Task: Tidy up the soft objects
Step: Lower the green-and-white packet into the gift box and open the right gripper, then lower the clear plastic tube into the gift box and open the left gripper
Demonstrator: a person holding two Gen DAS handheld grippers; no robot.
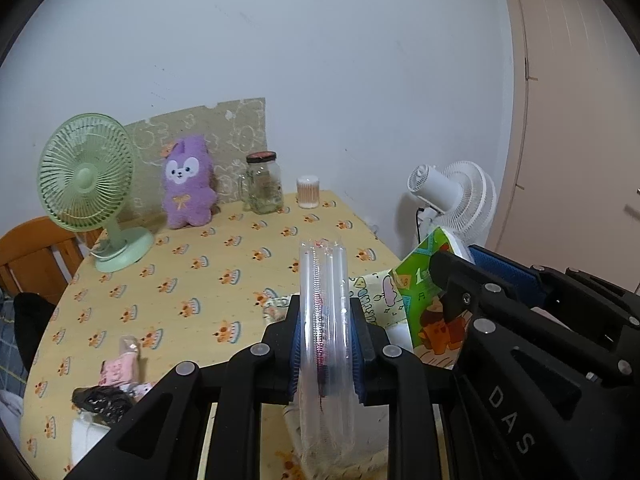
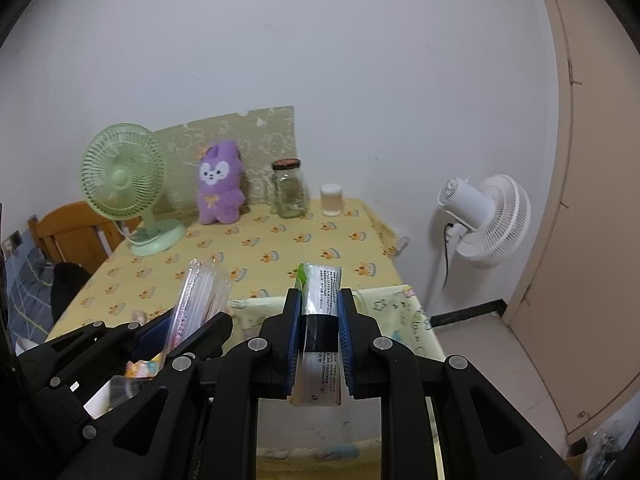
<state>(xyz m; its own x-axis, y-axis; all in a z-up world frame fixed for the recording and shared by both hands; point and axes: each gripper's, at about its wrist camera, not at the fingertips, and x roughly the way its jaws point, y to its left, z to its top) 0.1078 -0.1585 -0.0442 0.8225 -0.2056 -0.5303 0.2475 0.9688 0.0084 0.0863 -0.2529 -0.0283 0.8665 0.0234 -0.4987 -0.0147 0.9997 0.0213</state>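
Note:
My left gripper (image 1: 325,320) is shut on a clear plastic packet (image 1: 324,272) with a red line down its middle; the packet sticks up past the fingertips. Beside it on the right, my right gripper (image 1: 466,256) is shut on a green printed soft pack (image 1: 430,280). In the right wrist view the right gripper (image 2: 320,308) pinches that pack (image 2: 322,280) edge-on, and the left gripper (image 2: 186,320) holds the clear packet (image 2: 200,280) at lower left. Both hang over a pale cartoon-print fabric bin (image 2: 392,312) at the table's near edge. A purple plush toy (image 1: 188,184) stands at the back.
On the yellow tablecloth (image 1: 224,248) stand a green desk fan (image 1: 86,184), a glass jar (image 1: 264,184) and a cotton-swab tub (image 1: 308,192). A pink packet (image 1: 120,364) and a black bundle (image 1: 102,398) lie near left. A white floor fan (image 1: 452,196) stands right, a wooden chair (image 1: 36,252) left.

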